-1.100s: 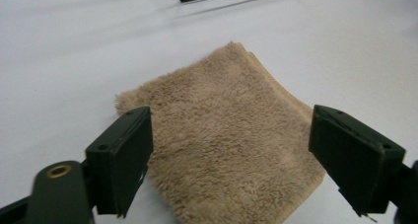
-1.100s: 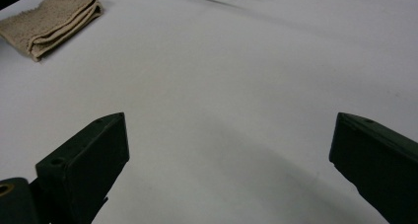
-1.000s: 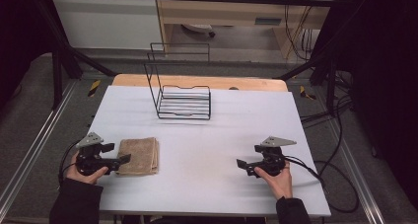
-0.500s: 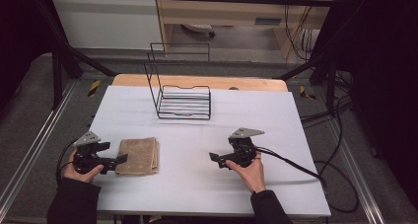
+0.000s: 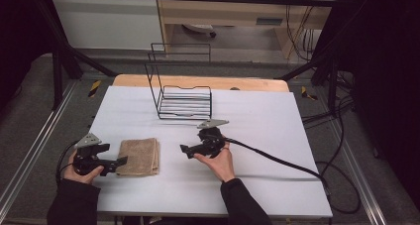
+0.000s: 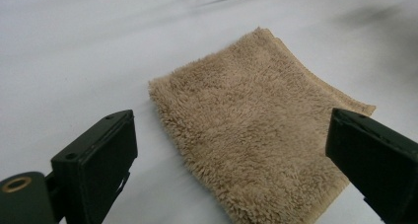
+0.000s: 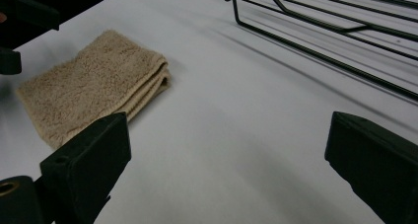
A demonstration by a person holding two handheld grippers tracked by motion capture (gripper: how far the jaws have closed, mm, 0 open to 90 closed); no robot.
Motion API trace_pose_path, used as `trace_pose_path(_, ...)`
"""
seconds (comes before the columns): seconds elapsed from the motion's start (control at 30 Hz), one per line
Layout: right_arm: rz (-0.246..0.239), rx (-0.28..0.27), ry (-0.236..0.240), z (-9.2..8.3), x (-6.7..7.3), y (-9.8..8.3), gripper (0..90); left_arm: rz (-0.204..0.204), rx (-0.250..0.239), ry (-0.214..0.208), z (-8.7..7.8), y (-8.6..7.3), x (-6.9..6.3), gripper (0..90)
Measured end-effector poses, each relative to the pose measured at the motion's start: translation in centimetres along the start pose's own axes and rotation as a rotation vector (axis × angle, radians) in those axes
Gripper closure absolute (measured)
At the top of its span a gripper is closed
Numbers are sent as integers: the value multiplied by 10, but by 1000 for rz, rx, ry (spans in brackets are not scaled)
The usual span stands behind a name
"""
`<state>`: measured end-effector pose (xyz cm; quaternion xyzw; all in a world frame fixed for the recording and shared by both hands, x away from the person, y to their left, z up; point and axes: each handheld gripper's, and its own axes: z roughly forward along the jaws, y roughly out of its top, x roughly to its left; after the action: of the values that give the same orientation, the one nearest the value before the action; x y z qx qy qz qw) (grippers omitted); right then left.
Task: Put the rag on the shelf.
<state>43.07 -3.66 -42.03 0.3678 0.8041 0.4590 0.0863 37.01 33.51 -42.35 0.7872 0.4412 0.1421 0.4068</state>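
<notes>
A folded tan towel (image 5: 140,156) lies flat on the white table (image 5: 282,131), near its front left. My left gripper (image 5: 118,162) rests just left of it, pointing at its edge. The jaws have just been opening and stand open; in the left gripper view the towel (image 6: 256,130) lies ahead between the jaws of that gripper (image 6: 231,135), with no pad pressing on it. My right gripper (image 5: 184,149) is open and empty right of the towel, pointing left at it. In the right gripper view the towel (image 7: 88,86) sits ahead left of that gripper (image 7: 229,135).
A black wire rack (image 5: 183,101) stands at the back middle of the table, and its base wires (image 7: 345,31) run close by the right gripper. The right gripper's cable (image 5: 282,161) trails across the table to the right edge. The left gripper (image 7: 19,17) appears beyond the towel.
The right hand has carried its gripper leftward across the table, from the right side to the middle near the towel. The left hand has stayed beside the towel.
</notes>
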Motion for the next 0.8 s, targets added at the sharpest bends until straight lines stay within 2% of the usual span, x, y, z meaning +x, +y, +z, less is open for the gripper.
trace_pose_path(0.23,-30,23,9,36,17,17,95,3,5,-1,2,-1,-1,57)
trace_pose_path(0.6,-17,66,45,82,35,35,249,9,10,0,3,-1,-1,59)
trace_pose_path(0.7,-18,85,58,93,40,36,298,9,9,1,2,-1,-1,60)
trace_pose_path(0.73,-27,104,48,100,42,36,346,9,9,1,2,-1,-1,60)
trace_pose_path(0.8,-11,112,53,106,44,36,394,8,10,2,2,-1,-1,61)
